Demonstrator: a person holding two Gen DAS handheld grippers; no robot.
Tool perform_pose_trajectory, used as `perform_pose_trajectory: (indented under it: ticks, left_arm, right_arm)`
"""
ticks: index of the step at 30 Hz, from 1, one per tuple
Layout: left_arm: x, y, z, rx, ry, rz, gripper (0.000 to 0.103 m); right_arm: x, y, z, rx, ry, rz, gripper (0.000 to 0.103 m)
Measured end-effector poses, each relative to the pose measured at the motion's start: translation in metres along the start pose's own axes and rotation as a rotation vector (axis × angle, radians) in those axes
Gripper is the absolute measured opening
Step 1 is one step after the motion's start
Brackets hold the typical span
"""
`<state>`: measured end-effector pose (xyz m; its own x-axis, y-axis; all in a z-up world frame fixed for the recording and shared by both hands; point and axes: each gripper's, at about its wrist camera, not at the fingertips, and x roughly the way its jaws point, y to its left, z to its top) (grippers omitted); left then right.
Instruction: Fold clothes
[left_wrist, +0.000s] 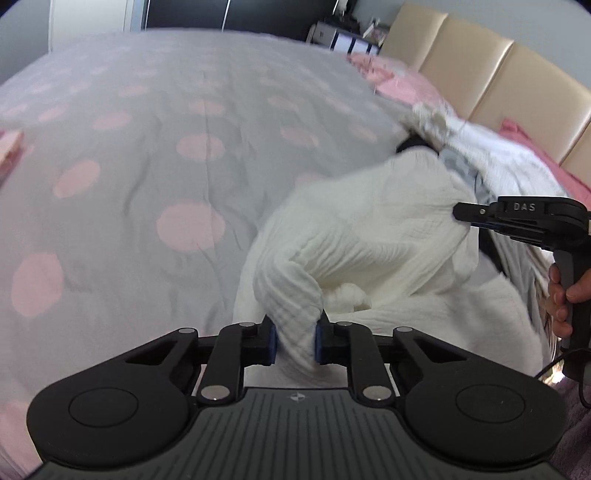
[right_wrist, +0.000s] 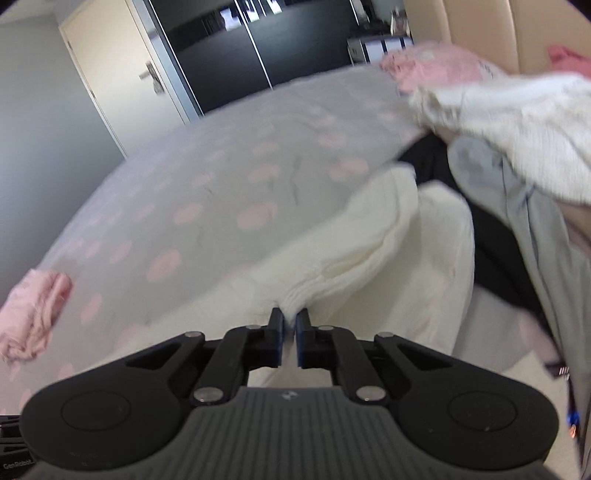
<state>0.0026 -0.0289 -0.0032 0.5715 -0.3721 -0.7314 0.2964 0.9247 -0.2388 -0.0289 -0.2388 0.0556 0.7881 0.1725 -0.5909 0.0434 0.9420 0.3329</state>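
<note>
A white crinkled garment lies bunched on the right side of the bed. My left gripper is shut on a fold of it at its near edge, and cloth fills the gap between the blue pads. In the same view my right gripper comes in from the right, held by a hand, and pinches the garment's far side. In the right wrist view my right gripper is shut on a thin ridge of the white garment, which is raised off the cover.
The bed has a grey cover with pink dots. A pile of white, grey, black and pink clothes lies at the right by the beige headboard. A pink garment lies at the left edge. A door and a dark wardrobe stand beyond.
</note>
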Motion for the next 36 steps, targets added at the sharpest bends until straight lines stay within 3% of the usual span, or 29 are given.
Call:
perform_pose_trajectory:
  ticks: [6,10,16,17,20,28,30,33,34,36]
  left_arm:
    - [-0.065,0.013,0.061,0.042,-0.211,0.006,0.014]
    - [-0.119,0.001,0.102,0.173,-0.333,-0.012,0.014]
    - [-0.177,-0.022,0.142,0.299,-0.434,-0.065,0.014]
    - [-0.183,-0.025,0.147,0.313,-0.441,-0.076,0.014]
    - [-0.169,-0.028,0.155,0.341,-0.344,-0.094,0.015]
    - [-0.046,0.012,0.121,0.276,-0.042,0.002,0.015]
    - [-0.025,0.026,0.110,0.252,-0.024,0.018,0.016]
    - [0.003,0.048,0.096,0.205,-0.011,0.044,0.024]
    - [0.006,0.054,0.093,0.182,-0.012,0.055,0.031]
    - [0.007,0.064,0.088,0.145,-0.023,0.077,0.049]
  right_arm:
    - [-0.068,0.035,0.043,-0.051,-0.237,0.073,0.007]
    - [-0.123,0.059,0.062,-0.085,-0.393,0.106,0.007]
    - [-0.184,0.081,0.082,-0.160,-0.555,0.120,0.007]
    - [-0.185,0.082,0.085,-0.172,-0.550,0.117,0.007]
    - [-0.175,0.081,0.090,-0.199,-0.497,0.109,0.007]
    - [-0.058,0.053,0.062,-0.184,-0.139,0.095,0.007]
    - [-0.027,0.046,0.050,-0.173,-0.064,0.087,0.008]
    - [0.000,0.040,0.039,-0.184,-0.011,0.082,0.015]
    - [0.006,0.039,0.036,-0.192,0.002,0.080,0.016]
    - [0.008,0.036,0.033,-0.189,0.005,0.081,0.031]
